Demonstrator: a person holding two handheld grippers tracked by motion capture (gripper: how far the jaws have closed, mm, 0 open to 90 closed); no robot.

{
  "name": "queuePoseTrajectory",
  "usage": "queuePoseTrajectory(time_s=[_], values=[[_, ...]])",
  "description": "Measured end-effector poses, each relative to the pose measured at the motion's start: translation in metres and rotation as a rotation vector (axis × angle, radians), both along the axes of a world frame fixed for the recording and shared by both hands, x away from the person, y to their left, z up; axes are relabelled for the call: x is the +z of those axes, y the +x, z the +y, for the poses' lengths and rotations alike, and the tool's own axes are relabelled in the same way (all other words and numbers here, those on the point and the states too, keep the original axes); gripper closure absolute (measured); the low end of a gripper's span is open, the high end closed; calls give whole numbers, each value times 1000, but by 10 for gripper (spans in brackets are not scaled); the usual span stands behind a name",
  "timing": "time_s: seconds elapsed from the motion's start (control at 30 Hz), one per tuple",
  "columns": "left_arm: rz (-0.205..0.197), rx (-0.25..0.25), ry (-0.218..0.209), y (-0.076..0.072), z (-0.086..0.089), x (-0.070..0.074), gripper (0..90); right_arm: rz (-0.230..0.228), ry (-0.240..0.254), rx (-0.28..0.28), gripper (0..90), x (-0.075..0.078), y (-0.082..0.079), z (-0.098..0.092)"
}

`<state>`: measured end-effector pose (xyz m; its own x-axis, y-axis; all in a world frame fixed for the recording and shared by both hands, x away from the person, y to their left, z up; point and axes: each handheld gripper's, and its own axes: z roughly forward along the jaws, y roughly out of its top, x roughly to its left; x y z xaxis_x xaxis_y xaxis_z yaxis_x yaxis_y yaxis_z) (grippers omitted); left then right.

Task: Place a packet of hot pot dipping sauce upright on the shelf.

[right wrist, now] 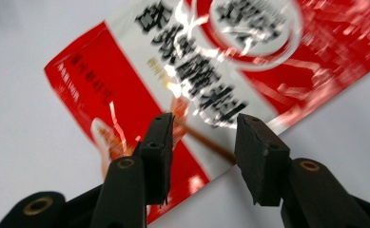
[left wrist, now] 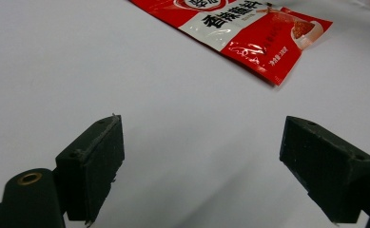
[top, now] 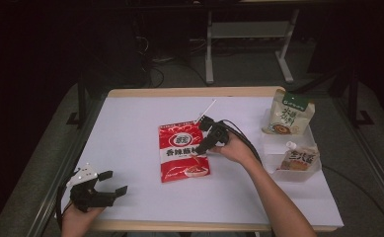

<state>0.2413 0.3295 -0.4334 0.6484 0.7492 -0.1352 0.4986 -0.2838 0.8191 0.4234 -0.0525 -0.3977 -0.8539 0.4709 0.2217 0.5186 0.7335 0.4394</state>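
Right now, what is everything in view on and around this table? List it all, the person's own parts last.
Red sauce packet: one, red and white, flat at the table's middle.
Clear trays: two, transparent, at the right edge.
Green-topped pouch: one, cream, upright in the far tray.
Spouted pouch: one, brown and white, lying in the near tray.
White stick: one, beyond the packet.
Table: one, white top, wooden rim.
Left gripper: black, open, near left corner.
Right gripper: black, open over the packet.

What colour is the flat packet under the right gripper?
Red with a white band, clearest in the high view: packet.
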Motion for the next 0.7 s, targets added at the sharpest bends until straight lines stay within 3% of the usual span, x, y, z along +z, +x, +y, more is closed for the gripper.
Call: queuePoseTrajectory(time_s=[0.07,0.1,0.2,0.47,0.57,0.67,0.7], values=[[3,1,-2,1,0,0,148,-51,6,-3,540,6,10,0],[3,-1,3,1,1,0,148,-60,24,-4,535,8,15,0],[3,1,-2,1,2,0,148,-80,7,-7,515,11,28,2],[6,8,-6,2,4,-1,148,-92,-14,-17,463,14,60,16],[7,15,-17,2,5,-1,147,-120,15,-16,450,12,68,18],[8,17,-19,1,6,-2,147,-120,-34,-30,426,10,78,22],[9,16,-17,2,6,-2,148,-129,-19,-30,427,10,81,22]])
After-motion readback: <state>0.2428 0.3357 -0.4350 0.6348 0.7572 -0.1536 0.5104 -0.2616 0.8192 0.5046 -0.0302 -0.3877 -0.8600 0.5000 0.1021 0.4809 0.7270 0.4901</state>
